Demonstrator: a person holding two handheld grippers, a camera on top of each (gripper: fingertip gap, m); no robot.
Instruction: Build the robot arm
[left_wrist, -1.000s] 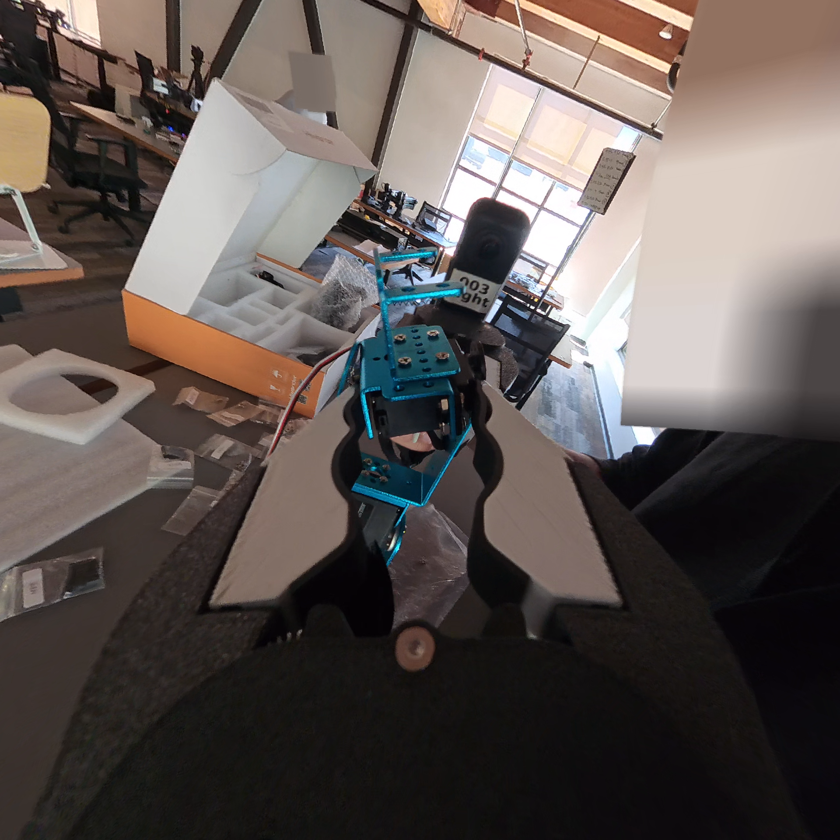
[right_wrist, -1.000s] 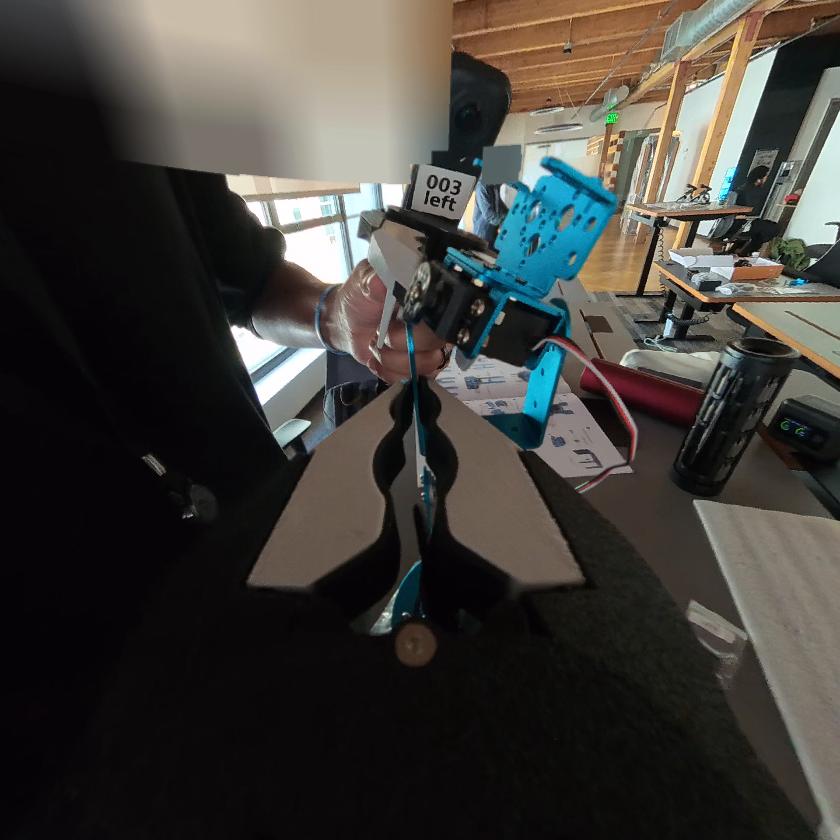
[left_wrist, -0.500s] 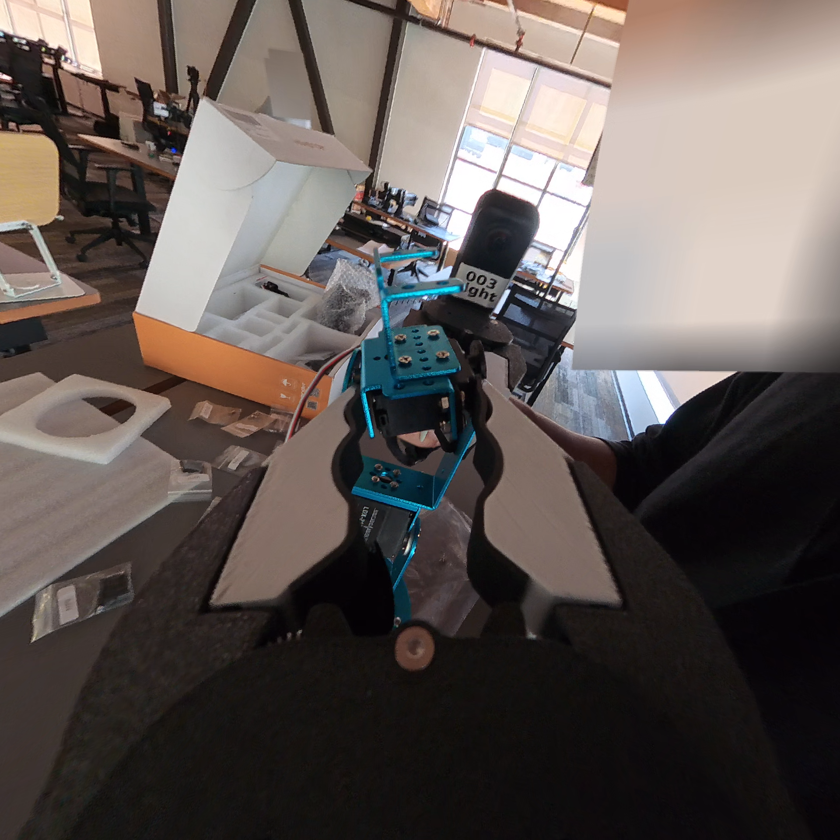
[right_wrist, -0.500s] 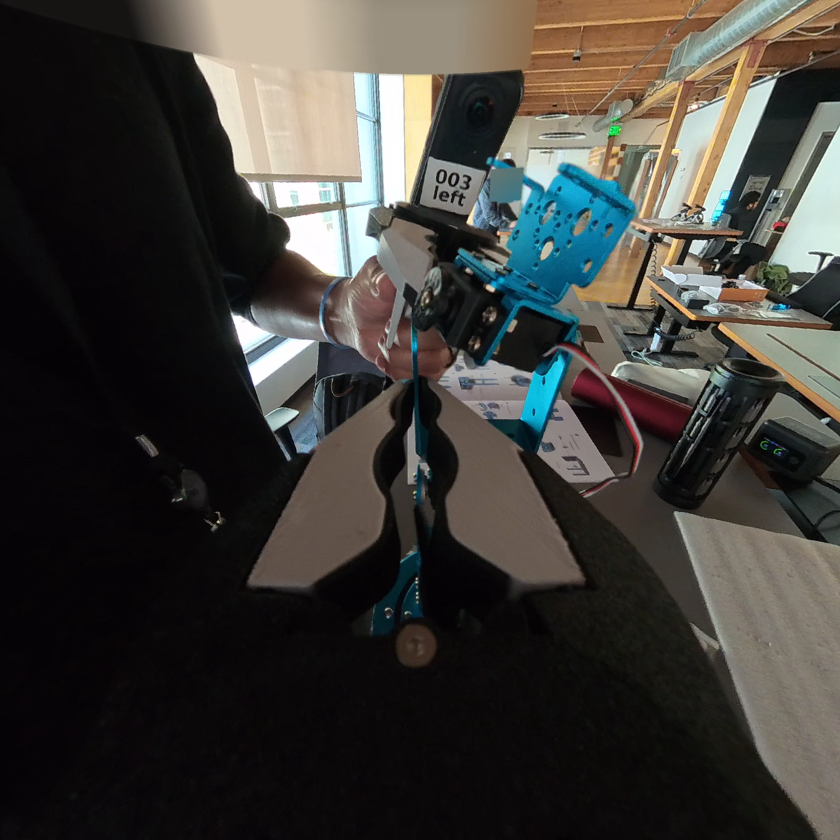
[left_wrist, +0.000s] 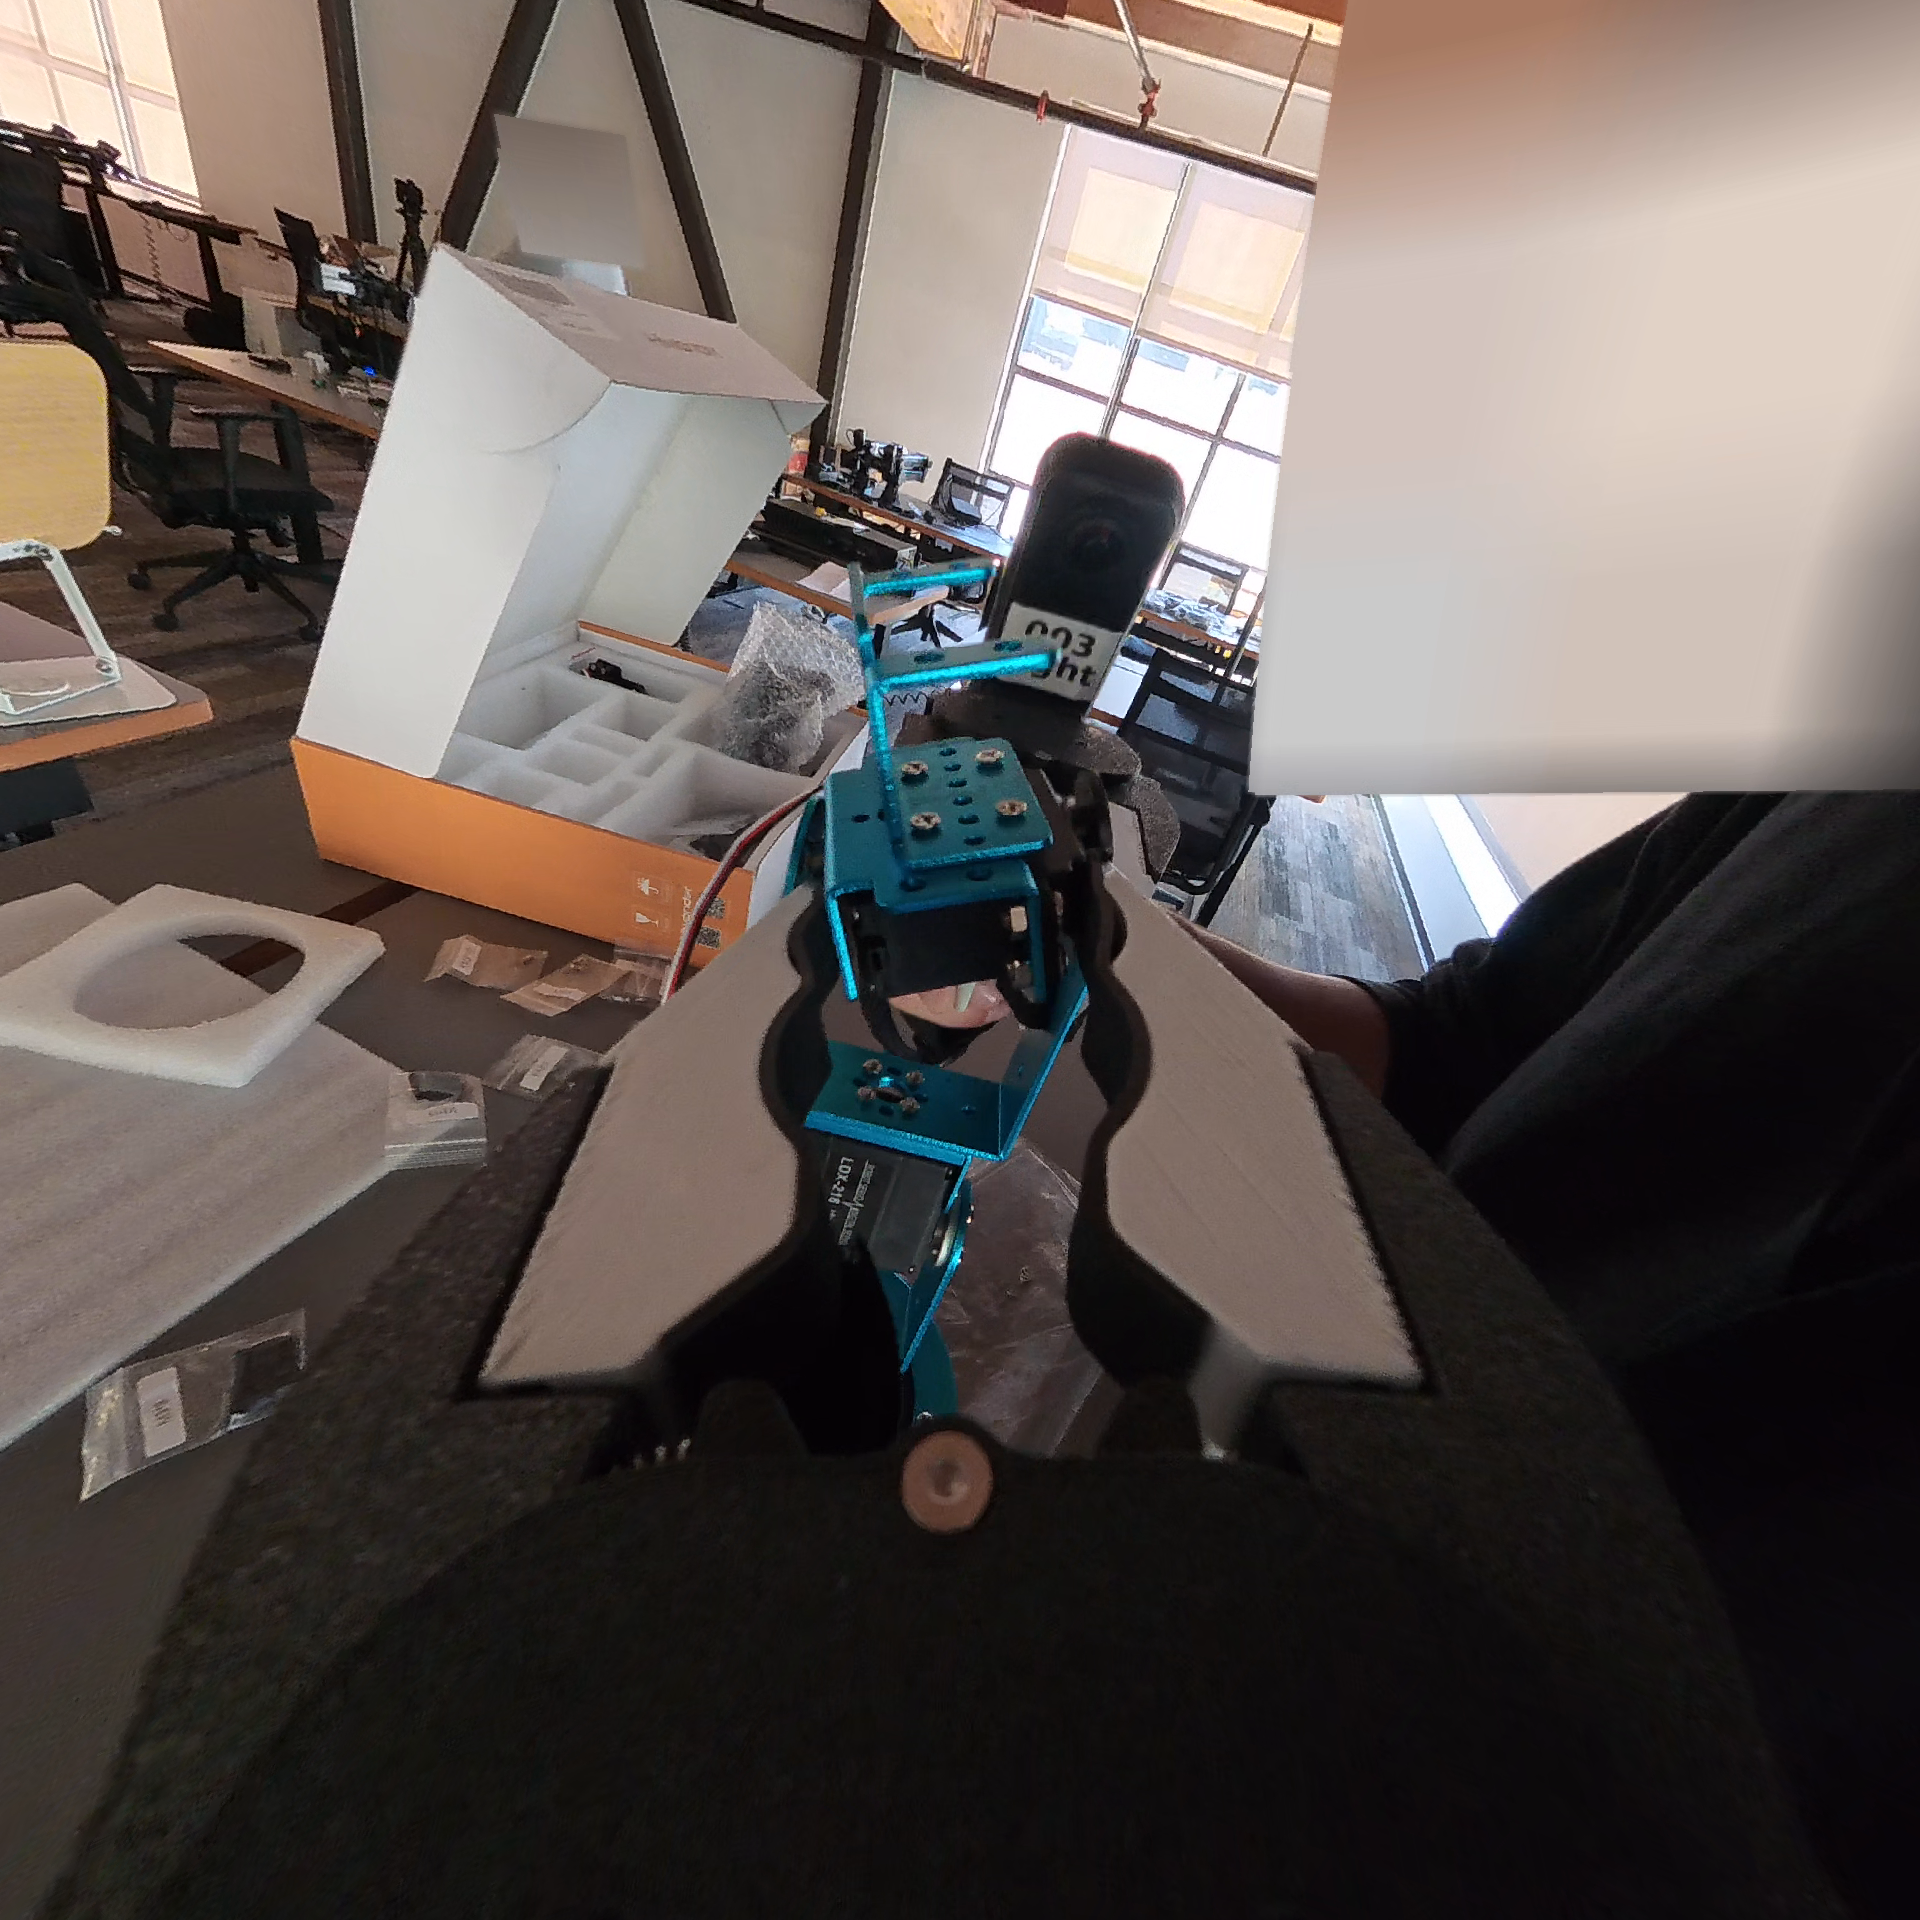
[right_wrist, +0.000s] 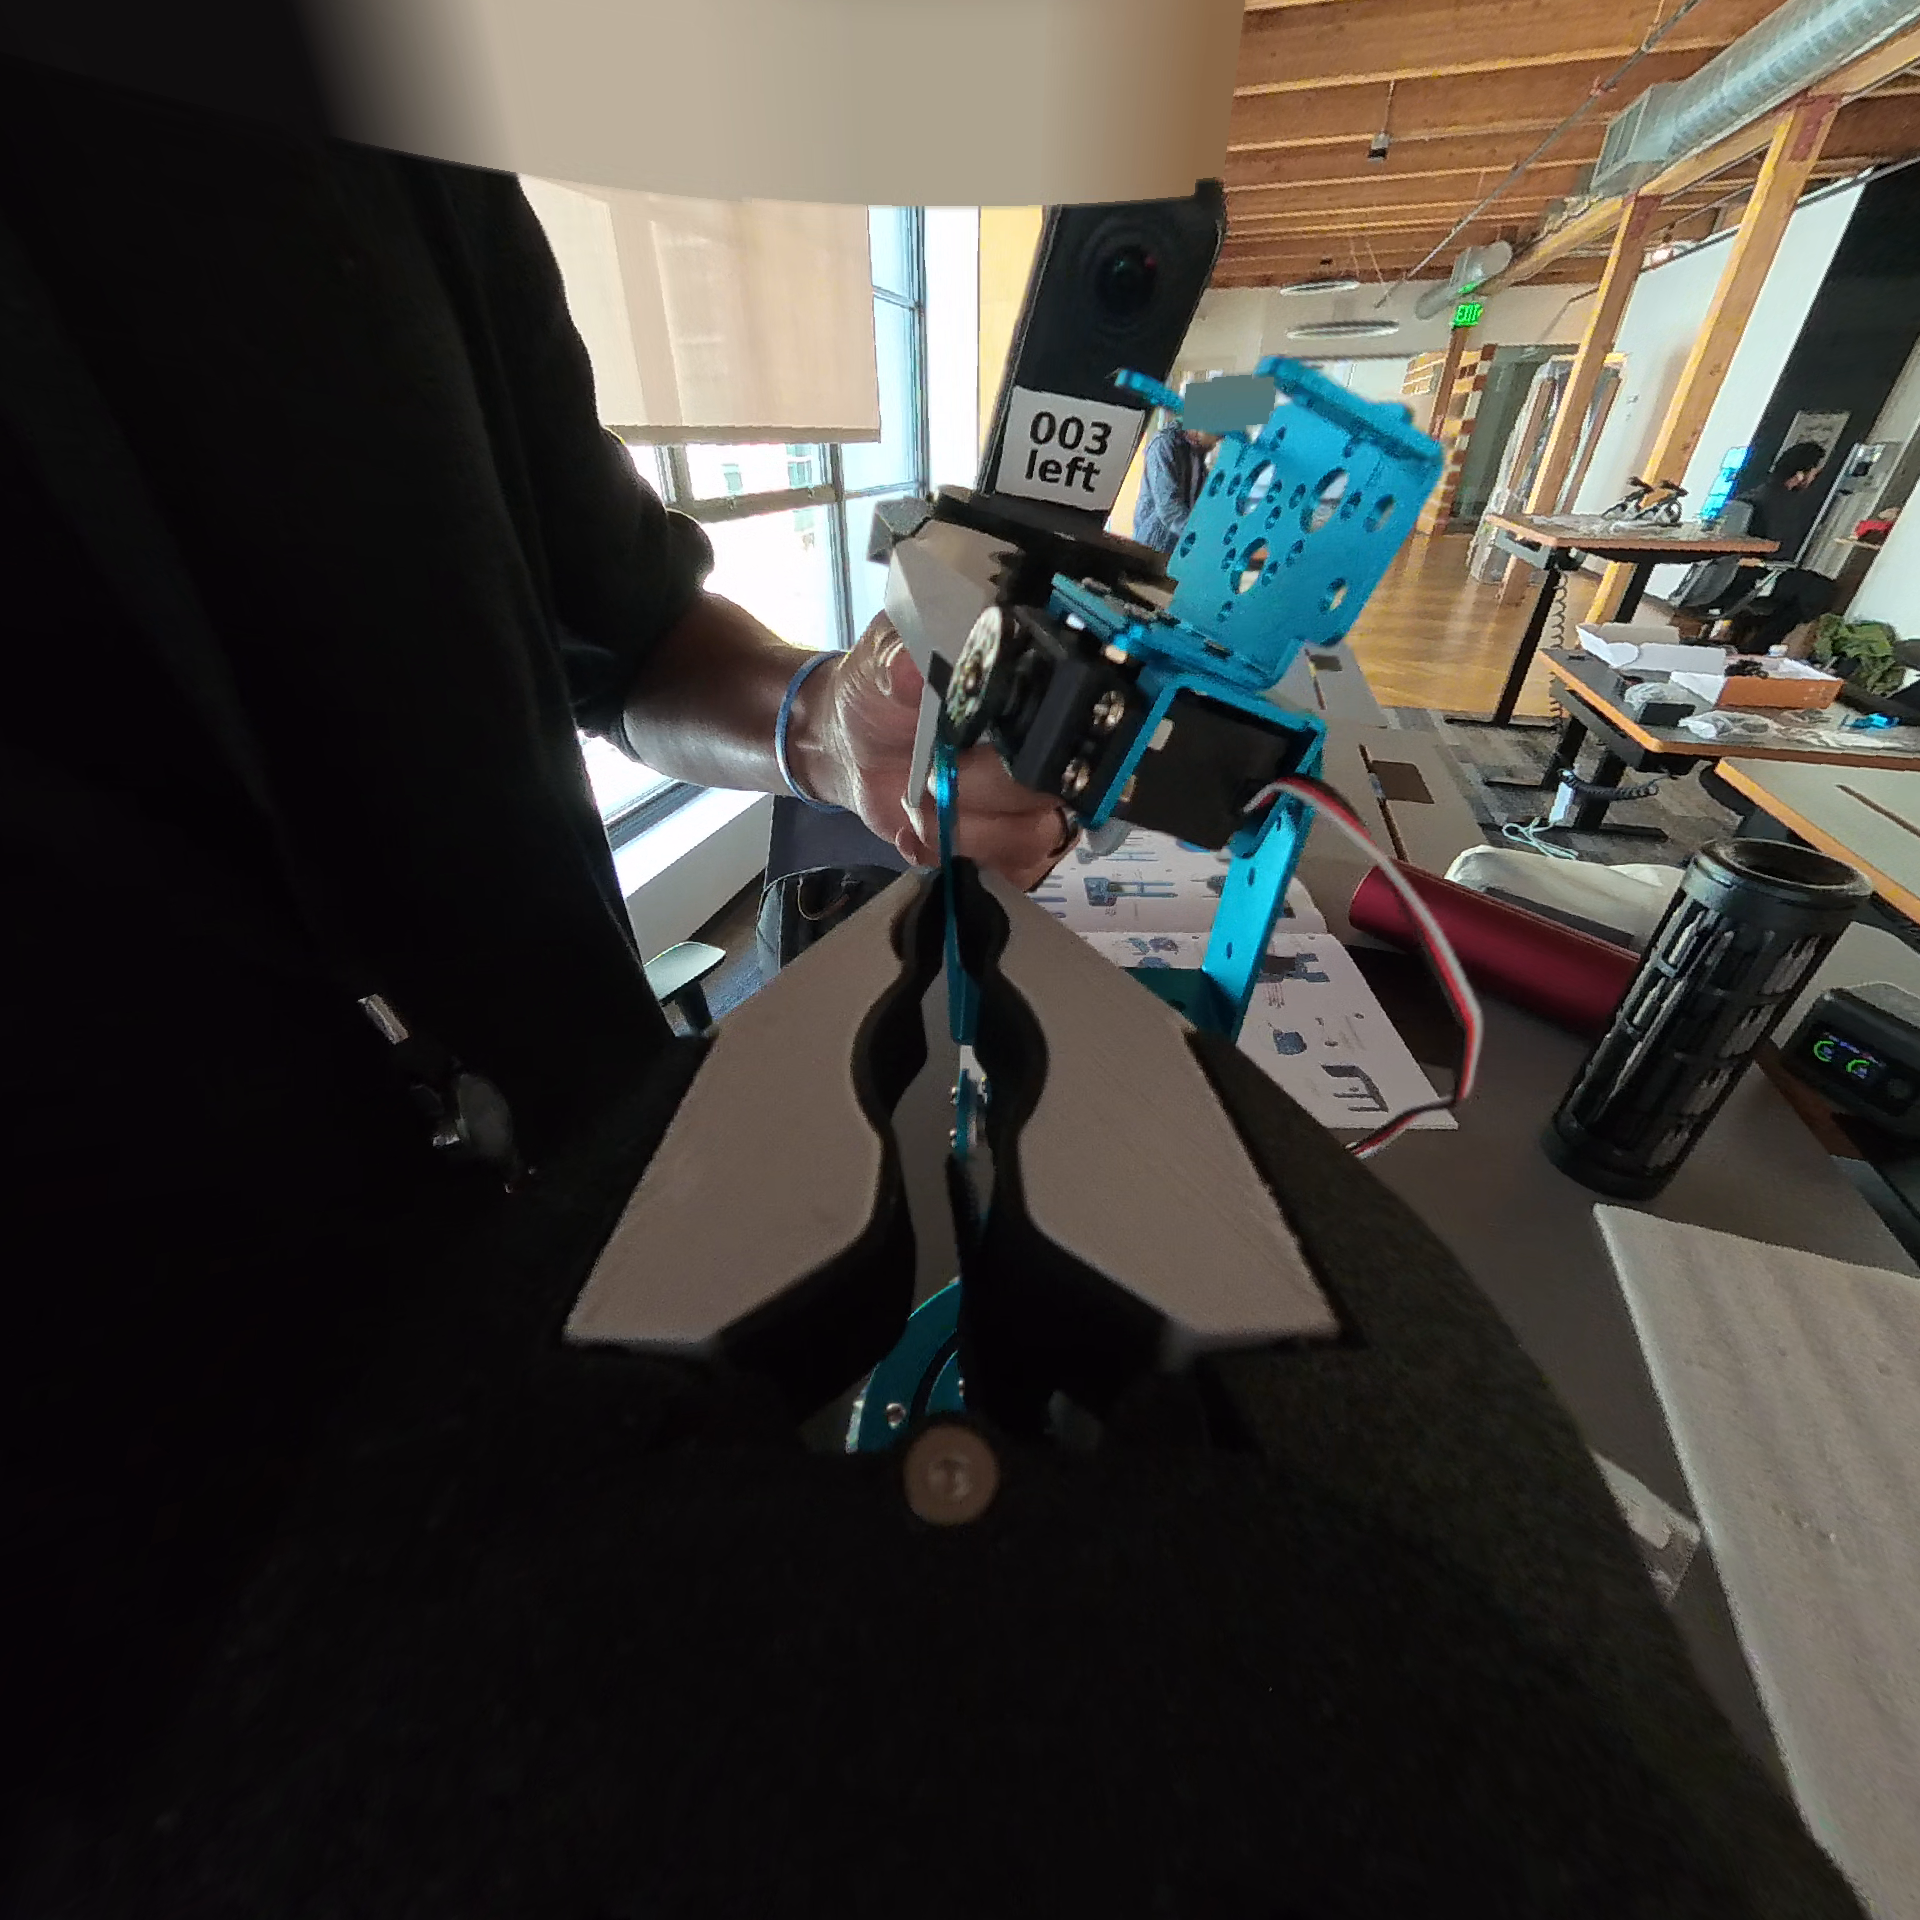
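Blue metal bracket assembly (left_wrist: 928, 914) is held in mid-air above the table (right_wrist: 1558, 1236) — left gripper (left_wrist: 940, 935) clamped on its motor block, right gripper (right_wrist: 951, 904) pinched shut on its thin plate edge.

Writing shows on a white label (left_wrist: 1060, 657) on a black camera (left_wrist: 1101, 520), as white print on a black motor (left_wrist: 873, 1195) under a blue bracket (left_wrist: 914, 1112), on a bag's label (left_wrist: 156, 1408) on the desk (left_wrist: 62, 1610), and on a green ceiling sign (right_wrist: 1467, 312).
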